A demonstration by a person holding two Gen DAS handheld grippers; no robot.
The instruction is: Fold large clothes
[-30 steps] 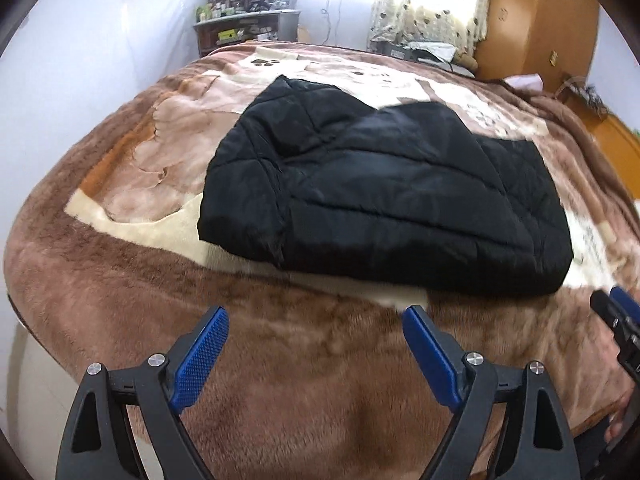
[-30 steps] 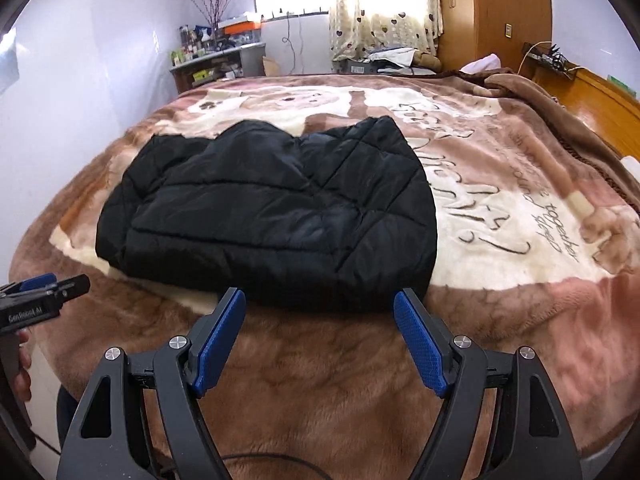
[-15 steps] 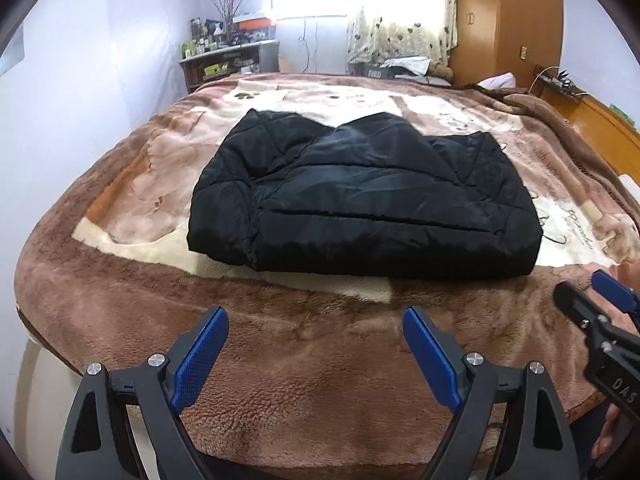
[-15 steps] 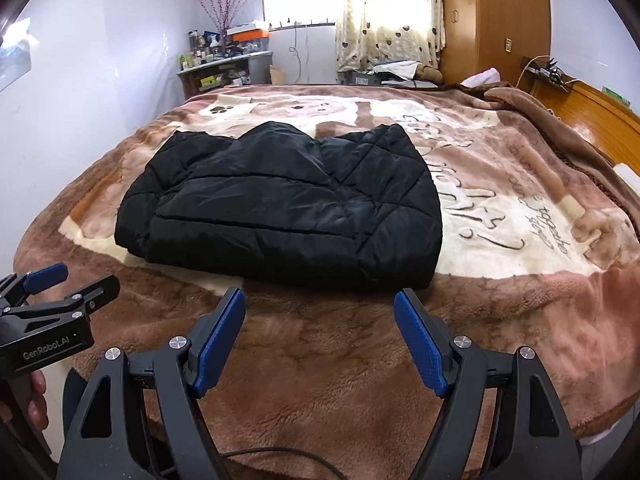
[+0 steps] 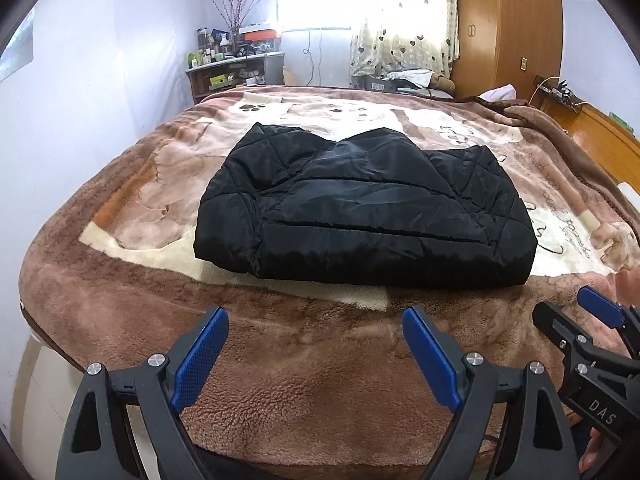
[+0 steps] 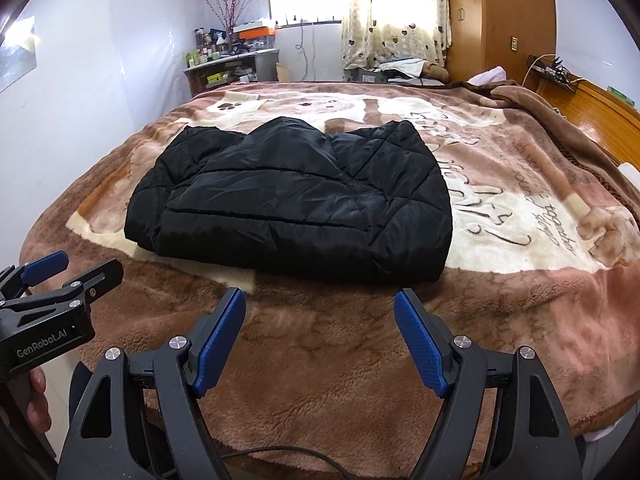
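Note:
A black quilted jacket [image 5: 360, 208] lies folded into a compact bundle on the brown plush blanket [image 5: 304, 368] of a bed; it also shows in the right wrist view [image 6: 292, 204]. My left gripper [image 5: 316, 344] is open and empty, held back over the bed's near edge, well short of the jacket. My right gripper [image 6: 320, 328] is open and empty, also back from the jacket. The right gripper shows at the right edge of the left wrist view [image 5: 580, 328], and the left gripper at the left edge of the right wrist view [image 6: 64, 276].
The blanket [image 6: 500, 208] has a cream bear print and writing to the right of the jacket. A cluttered shelf [image 5: 236, 72], a curtained window [image 5: 400, 20] and a wooden wardrobe [image 5: 508, 28] stand beyond the bed. A wooden headboard [image 6: 600, 100] runs along the right.
Both grippers have pulled back and up from the jacket, which now looks smaller and farther away. The jacket has not moved. Both grippers stay open.

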